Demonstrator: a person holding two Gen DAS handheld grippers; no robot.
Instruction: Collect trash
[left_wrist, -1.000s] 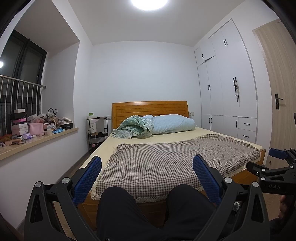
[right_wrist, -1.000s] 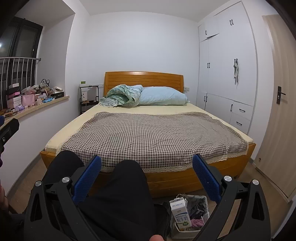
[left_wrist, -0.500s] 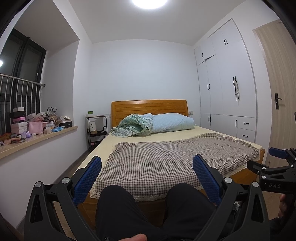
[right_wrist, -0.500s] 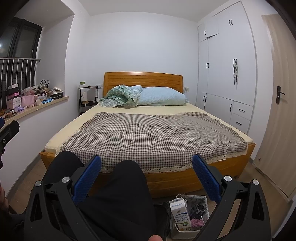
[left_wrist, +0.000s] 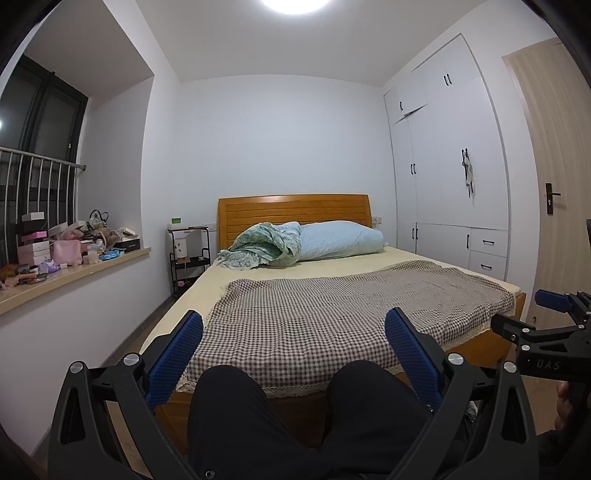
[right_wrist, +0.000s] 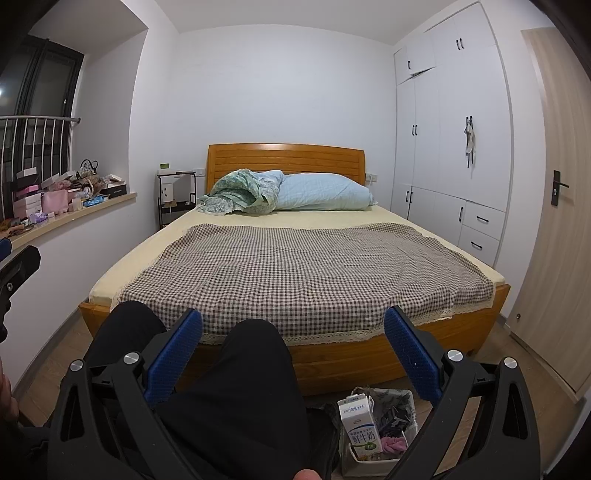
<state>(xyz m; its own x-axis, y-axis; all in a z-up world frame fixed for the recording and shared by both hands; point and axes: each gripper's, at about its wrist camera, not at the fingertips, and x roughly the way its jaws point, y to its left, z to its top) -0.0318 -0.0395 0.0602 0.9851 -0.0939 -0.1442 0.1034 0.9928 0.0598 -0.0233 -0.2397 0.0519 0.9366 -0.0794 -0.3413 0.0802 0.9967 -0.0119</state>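
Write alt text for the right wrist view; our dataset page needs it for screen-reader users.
Open right gripper held above a seated person's dark-trousered knees, facing a bed with a checked blanket. A bin holding a milk carton stands on the floor at lower right.

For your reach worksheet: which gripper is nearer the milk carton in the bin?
Right. The right gripper hangs just above the milk carton; the left gripper is farther left, its view missing the carton.

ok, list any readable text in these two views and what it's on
"鲜牛奶" – on the milk carton standing in the trash bin.
"100%" – on the carton's upper band; the rest of that band and the green badge are too small to read.
"DAS" – on the right gripper body, seen from the left wrist view.
Boxes on the windowsill: print too small to read.
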